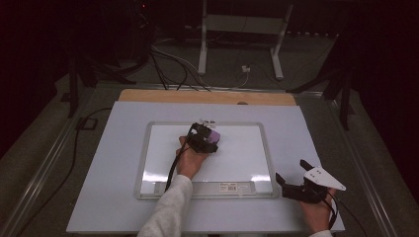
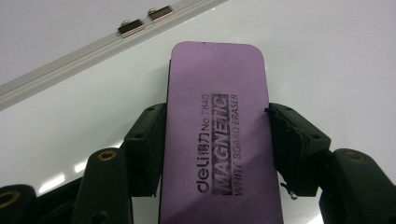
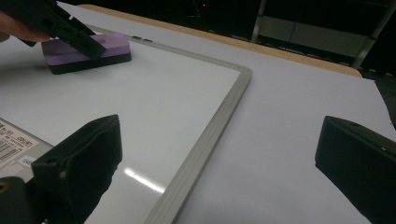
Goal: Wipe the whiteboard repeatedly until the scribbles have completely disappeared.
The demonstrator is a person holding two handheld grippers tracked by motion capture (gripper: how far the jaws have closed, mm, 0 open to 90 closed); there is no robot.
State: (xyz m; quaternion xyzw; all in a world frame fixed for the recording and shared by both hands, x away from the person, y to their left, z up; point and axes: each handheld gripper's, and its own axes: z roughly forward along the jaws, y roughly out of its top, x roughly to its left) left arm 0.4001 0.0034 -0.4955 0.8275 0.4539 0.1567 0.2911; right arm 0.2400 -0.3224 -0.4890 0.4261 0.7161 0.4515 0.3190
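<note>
Left gripper (image 2: 217, 140) pinches purple whiteboard eraser (image 2: 219, 135) by its long sides. Eraser lies flat on whiteboard (image 1: 237, 163), near board's far edge, close to two metal clips (image 2: 144, 21). Right gripper (image 1: 292, 181) spread wide, holding nothing, just beside board's near right corner.

Both grippers are showing black, blocky two-jaw bodies. The left gripper (image 2: 215, 140) is showing brass-coloured screw inserts in its jaw links, and a black cable is trailing back along the light grey sleeve (image 1: 165, 212). The right gripper (image 1: 291, 177) is carrying a pale grey three-cornered plate (image 1: 323, 177) and a looping black cable.
</note>
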